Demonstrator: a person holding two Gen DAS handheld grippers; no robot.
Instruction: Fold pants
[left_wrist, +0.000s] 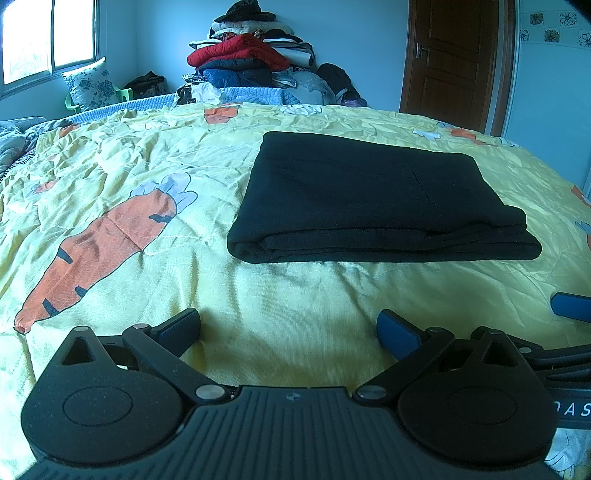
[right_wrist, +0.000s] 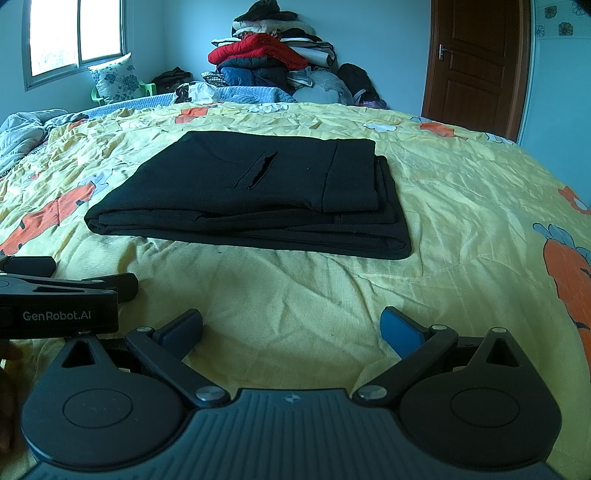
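The black pants (left_wrist: 373, 199) lie folded into a flat rectangle on the bed (left_wrist: 147, 177). The left gripper (left_wrist: 288, 328) and right gripper (right_wrist: 291, 326) sit near them, fingers spread wide, seemingly holding nothing.

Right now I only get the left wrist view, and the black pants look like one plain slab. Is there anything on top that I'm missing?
Observer: Yes. The right wrist view shows a pocket slit gaping open on top of the pants.
Operator: And the other tool? I see only a blue tip at my right edge.
Observer: The right gripper is open and holds nothing, over bare bedspread short of the pants.
Operator: Are the folded edges lined up?
Observer: Not quite. On the right side, the lower layers stick out past the top one.
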